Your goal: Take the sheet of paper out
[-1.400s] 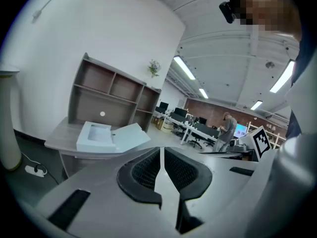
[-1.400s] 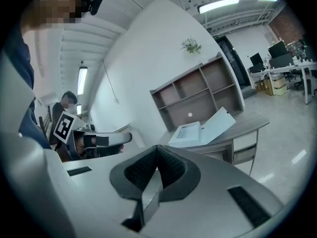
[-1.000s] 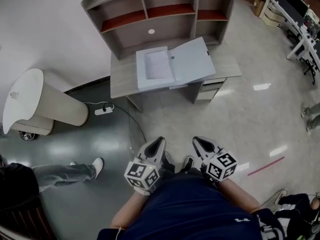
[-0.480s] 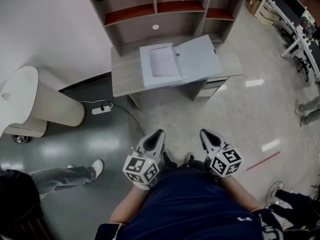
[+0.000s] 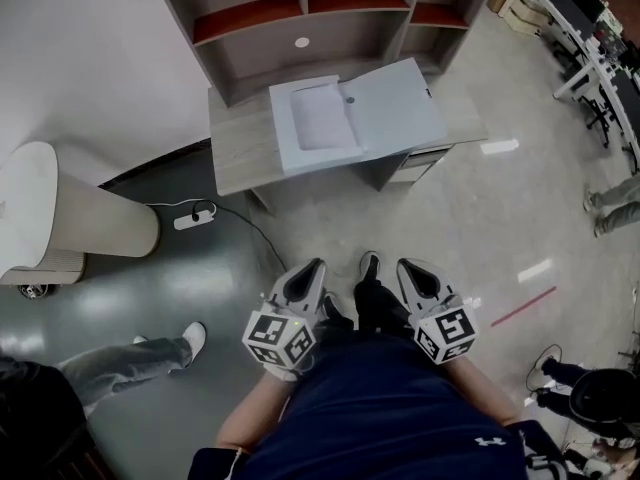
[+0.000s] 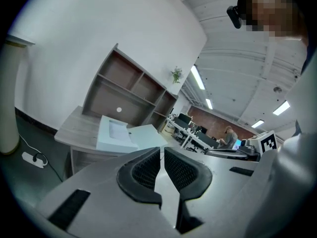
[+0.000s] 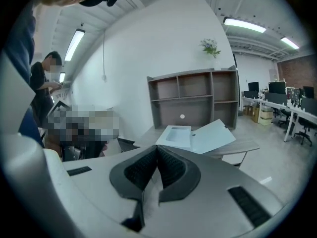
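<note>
A light-blue file box lies open on the wooden desk, its lid folded out to the right. The white sheet of paper lies flat inside the box. Both grippers are held close to my body, far short of the desk. My left gripper is shut and empty, and so is my right gripper. The left gripper view shows its jaws together below the box. In the right gripper view the closed jaws sit below the box and lid.
A shelf hutch stands on the desk's back. A white round-topped stand is at the left, with a power strip and cable on the floor. Another person's leg is at the lower left. Office desks fill the upper right.
I have stepped toward the desk; one foot now shows between the grippers. Both grippers moved forward a little with me and stayed shut. The box and paper are unchanged.
</note>
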Motion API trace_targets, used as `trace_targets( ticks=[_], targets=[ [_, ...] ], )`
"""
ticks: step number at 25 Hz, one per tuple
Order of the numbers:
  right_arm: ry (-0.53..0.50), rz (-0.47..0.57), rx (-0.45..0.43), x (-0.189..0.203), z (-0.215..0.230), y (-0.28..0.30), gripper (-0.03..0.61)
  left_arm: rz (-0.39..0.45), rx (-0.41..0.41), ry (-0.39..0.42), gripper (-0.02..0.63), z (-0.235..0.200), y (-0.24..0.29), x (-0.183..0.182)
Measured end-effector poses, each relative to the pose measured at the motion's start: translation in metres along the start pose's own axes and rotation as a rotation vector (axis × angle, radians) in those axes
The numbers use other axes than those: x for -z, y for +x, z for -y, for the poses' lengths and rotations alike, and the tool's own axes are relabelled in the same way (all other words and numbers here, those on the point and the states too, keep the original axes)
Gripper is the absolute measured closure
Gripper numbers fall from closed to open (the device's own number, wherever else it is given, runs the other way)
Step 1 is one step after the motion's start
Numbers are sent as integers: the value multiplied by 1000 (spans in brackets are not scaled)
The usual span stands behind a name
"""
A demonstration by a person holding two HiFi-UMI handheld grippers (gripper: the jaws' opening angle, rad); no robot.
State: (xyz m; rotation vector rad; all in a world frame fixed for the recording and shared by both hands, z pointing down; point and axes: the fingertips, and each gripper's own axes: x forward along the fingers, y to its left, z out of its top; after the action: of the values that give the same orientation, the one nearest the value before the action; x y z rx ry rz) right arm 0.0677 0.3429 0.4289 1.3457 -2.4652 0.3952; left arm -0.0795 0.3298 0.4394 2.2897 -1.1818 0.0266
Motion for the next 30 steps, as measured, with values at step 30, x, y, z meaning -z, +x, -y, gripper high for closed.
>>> trace_targets(
  ticks=[30],
  targets=[
    [135,-60,-230,-50,169,161,565,13,-166,33,575,-29,182,-93]
  ],
)
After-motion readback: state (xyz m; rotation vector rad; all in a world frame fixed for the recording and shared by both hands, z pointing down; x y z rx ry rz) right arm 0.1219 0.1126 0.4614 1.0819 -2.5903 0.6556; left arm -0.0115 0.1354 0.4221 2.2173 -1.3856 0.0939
